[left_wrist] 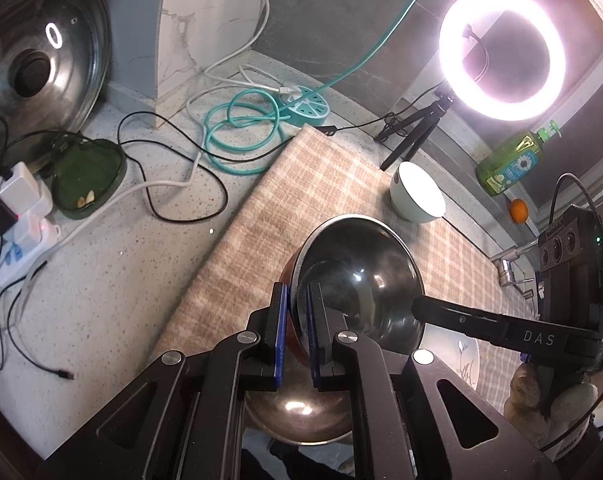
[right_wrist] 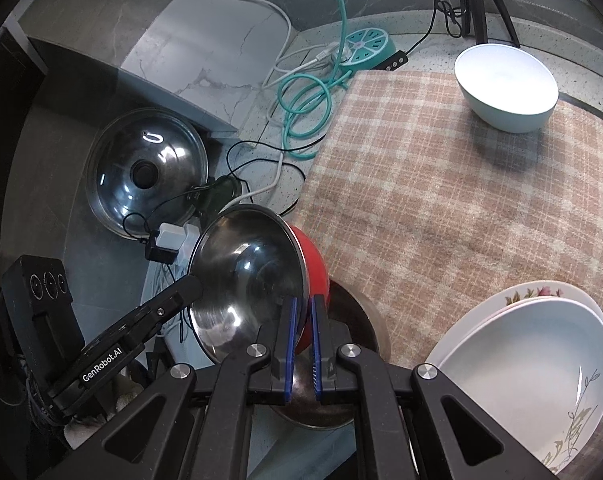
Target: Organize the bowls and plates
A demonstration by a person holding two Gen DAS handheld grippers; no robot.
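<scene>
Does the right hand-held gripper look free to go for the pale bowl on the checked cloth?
Probably not yet: the right hand-held gripper is shut on the red steel-lined bowl. The cloth toward the pale bowl looks bare.

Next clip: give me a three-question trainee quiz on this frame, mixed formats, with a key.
1. True or false: both grippers are clamped on the rim of the same red bowl with the steel lining.
2. Multiple choice: what lies directly under the lifted red bowl? A) a ring light B) another metal bowl C) a pot lid
3. Short answer: where does the pale blue bowl sit?

Key
1. True. The left gripper and right gripper each have their jaws shut on opposite sides of its rim.
2. B
3. Alone at the far end of the checked cloth, away from the stacked white plates.
</scene>
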